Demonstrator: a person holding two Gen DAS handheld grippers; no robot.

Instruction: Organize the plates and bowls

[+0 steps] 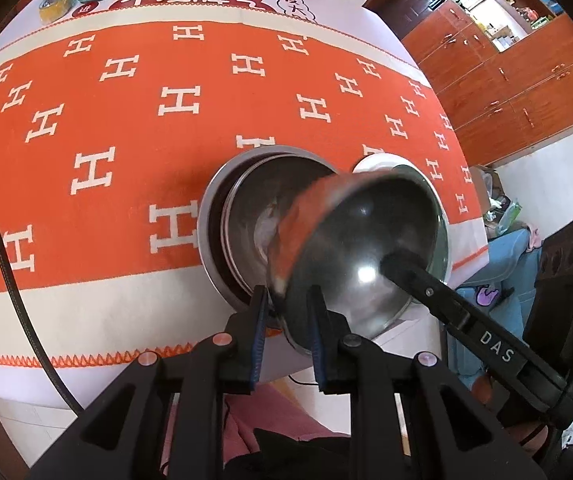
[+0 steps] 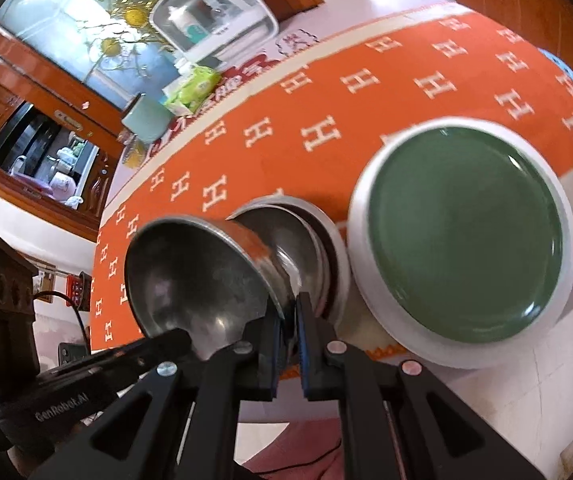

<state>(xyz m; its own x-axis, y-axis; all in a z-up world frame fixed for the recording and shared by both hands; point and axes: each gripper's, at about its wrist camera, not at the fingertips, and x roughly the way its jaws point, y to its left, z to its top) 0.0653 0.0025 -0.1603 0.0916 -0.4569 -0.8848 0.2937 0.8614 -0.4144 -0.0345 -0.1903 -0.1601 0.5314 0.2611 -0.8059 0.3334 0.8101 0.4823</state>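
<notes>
1. Both hand-held grippers are clenched on one steel bowl [image 1: 358,248]: the left gripper [image 1: 286,320] pinches the near rim, its blue pads on either side of the thin metal wall, and the right gripper [image 2: 288,322] clamps the rim on its own side, jaws almost fully together.
2. Held by the two of them, the bowl is tilted and off the cloth, just ahead of the left fingertips. From the right wrist view its open mouth [image 2: 194,276] faces left of that gripper.
3. Directly beyond the held bowl sits a stack of steel bowls [image 1: 242,220] on the orange tablecloth [image 1: 126,120]; the held one looks about to nest into it, though I cannot tell whether they touch yet.
4. To the right of the right gripper, just beside the stack, lies a green plate [image 2: 466,232] on a white plate [image 2: 360,216].
5. Handling, as a judgement: the bowl is light, rigid and not fragile, but polished and slippery, so a rim pinch can swivel. Opposite grips on the rim keep it from swinging.
6. Best hold is the rolled rim edge, pads deep over the lip; the curved outer wall offers nothing to grip.
7. Lowering it level into the stack should avoid a clanging, off-centre seat.
</notes>
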